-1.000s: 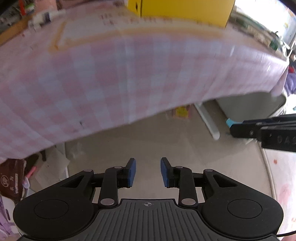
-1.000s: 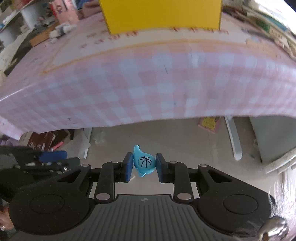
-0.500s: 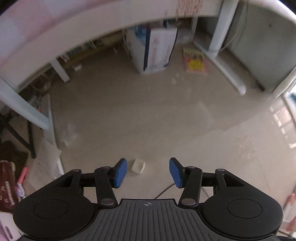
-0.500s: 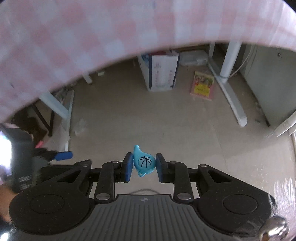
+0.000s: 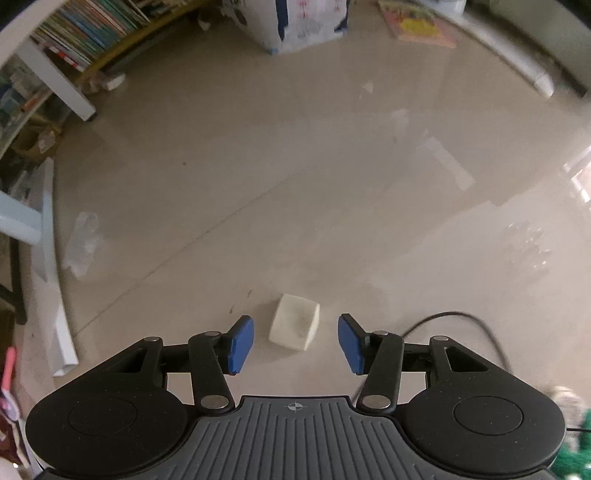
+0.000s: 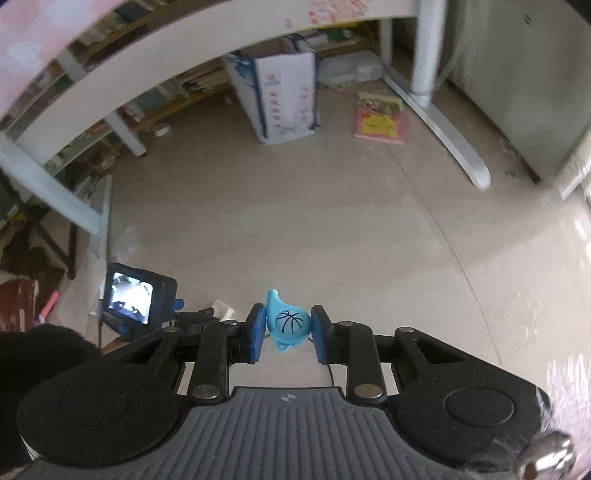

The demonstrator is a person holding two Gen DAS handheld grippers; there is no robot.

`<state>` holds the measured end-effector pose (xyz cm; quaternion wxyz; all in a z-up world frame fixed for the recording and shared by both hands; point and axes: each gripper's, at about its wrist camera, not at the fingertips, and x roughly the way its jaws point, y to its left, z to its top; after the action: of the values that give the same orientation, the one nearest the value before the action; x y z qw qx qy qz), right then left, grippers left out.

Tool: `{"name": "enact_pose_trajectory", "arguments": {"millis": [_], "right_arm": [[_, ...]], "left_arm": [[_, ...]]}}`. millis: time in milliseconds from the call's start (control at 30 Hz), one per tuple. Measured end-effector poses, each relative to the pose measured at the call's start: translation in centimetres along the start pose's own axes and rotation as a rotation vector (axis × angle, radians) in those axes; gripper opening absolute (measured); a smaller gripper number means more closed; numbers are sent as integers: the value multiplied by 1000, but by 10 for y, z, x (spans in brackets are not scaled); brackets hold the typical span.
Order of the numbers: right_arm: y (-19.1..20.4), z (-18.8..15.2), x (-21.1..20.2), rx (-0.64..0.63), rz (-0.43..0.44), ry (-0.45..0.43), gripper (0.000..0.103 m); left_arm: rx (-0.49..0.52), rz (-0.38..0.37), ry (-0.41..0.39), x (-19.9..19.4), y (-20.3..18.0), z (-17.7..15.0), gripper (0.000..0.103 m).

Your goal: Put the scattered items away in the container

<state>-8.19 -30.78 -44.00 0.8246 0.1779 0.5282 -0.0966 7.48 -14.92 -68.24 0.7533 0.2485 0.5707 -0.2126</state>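
My left gripper (image 5: 295, 343) is open and low over the beige floor, its blue pads either side of a small white block (image 5: 294, 326) that lies on the floor between and just beyond them. My right gripper (image 6: 289, 334) is shut on a small light-blue whistle (image 6: 287, 320) with a basketball print, held above the floor. The left gripper's camera unit (image 6: 138, 295) shows at the left of the right wrist view. No container is in view.
A white and blue cardboard box (image 6: 280, 99) stands on the floor under the table, with a pink book (image 6: 380, 120) and a white table foot (image 6: 443, 136) to its right. Bookshelves (image 5: 92, 29) line the far left. A black cable (image 5: 461, 325) lies by the left gripper.
Both grippers have dropped from table height to below the table, near the floor. The left gripper has opened wider and closed in on the white block. The right still holds the whistle.
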Motion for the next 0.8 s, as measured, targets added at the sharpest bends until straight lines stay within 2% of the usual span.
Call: {"name": "enact_pose_trajectory", "arguments": {"millis": [267,533,667,800], "right_arm": [[-26,-10,23,61,-32,-25,25],[-26,-7,33,42,-22,-59,25],[-27,-8,37,35,-41,-49,25],[-25,-7,38,37,-51,-52,25]], "left_arm": [[88,21,67,70,-7,-5,51],[116,23,147,106,-10,-9,51],[81,-8,112,107,-5,-9,52],[93,-32,129,104,-2,-7,35]]}}
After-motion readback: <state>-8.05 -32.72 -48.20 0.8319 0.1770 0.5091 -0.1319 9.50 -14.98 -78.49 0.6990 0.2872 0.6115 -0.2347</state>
